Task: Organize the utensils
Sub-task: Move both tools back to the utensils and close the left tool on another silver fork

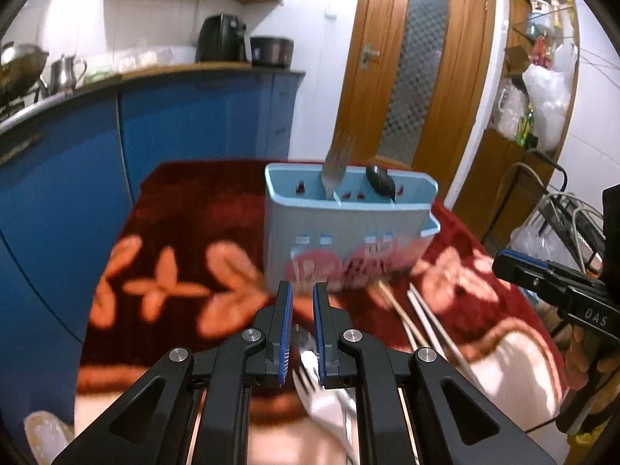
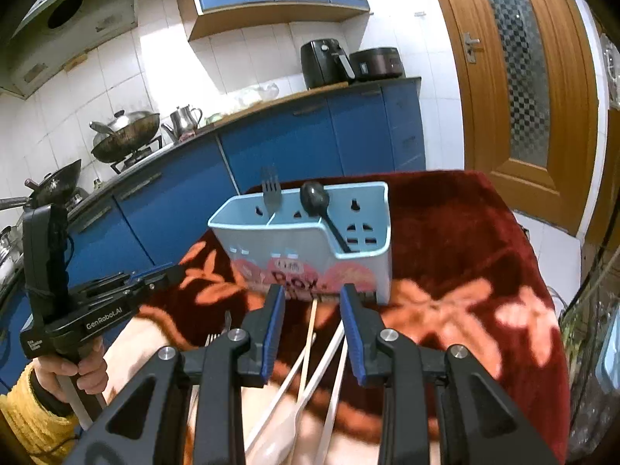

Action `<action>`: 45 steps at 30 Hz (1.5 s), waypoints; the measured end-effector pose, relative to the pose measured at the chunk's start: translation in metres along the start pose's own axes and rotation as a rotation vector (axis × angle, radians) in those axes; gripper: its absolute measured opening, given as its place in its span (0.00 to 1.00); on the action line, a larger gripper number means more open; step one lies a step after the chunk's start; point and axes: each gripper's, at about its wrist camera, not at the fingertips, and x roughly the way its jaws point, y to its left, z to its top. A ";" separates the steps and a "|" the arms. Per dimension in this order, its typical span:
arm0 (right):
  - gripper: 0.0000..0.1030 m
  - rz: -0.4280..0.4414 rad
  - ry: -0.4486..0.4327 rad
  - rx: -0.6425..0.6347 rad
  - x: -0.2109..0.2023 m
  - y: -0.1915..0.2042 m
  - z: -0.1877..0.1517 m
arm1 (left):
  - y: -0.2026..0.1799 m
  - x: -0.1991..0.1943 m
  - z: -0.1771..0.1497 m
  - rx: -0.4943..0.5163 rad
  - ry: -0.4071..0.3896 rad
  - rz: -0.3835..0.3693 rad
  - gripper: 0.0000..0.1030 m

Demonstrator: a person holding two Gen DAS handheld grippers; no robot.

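A light blue utensil holder (image 1: 341, 228) (image 2: 310, 240) stands on the red flowered cloth. A steel fork (image 1: 336, 166) (image 2: 270, 193) and a black spoon (image 1: 380, 183) (image 2: 316, 197) stand in it. My left gripper (image 1: 301, 290) is open a little, empty, hovering over a steel fork (image 1: 310, 372) lying on the cloth in front of the holder. My right gripper (image 2: 312, 294) is open and empty above chopsticks (image 2: 310, 333) and a white spoon (image 2: 279, 426). The chopsticks (image 1: 426, 321) also show in the left wrist view. The left gripper appears at left in the right wrist view (image 2: 170, 273).
The red cloth (image 2: 465, 271) covers a small table. Blue kitchen cabinets (image 1: 155, 135) stand behind and left, a wooden door (image 1: 414, 58) at back. A wire rack with bags (image 1: 562, 224) is on the right. Woks and a kettle (image 2: 182, 116) sit on the counter.
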 end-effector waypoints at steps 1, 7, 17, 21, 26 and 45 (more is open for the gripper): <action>0.32 -0.002 0.010 0.004 -0.001 0.000 -0.003 | 0.001 0.001 -0.003 -0.007 0.016 -0.003 0.10; 0.32 -0.016 0.067 0.034 -0.007 -0.001 -0.020 | 0.007 0.007 -0.020 -0.045 0.138 -0.030 0.20; 0.33 -0.032 0.142 0.089 -0.010 -0.008 -0.045 | -0.001 0.016 -0.047 -0.061 0.304 -0.071 0.24; 0.36 -0.036 0.155 0.109 -0.012 -0.011 -0.052 | -0.005 0.018 -0.054 -0.065 0.353 -0.089 0.28; 0.36 -0.040 0.170 0.130 -0.012 -0.017 -0.059 | -0.009 0.023 -0.062 -0.071 0.414 -0.088 0.32; 0.37 -0.031 0.208 0.168 -0.008 -0.027 -0.070 | 0.000 0.030 -0.062 -0.154 0.467 -0.161 0.07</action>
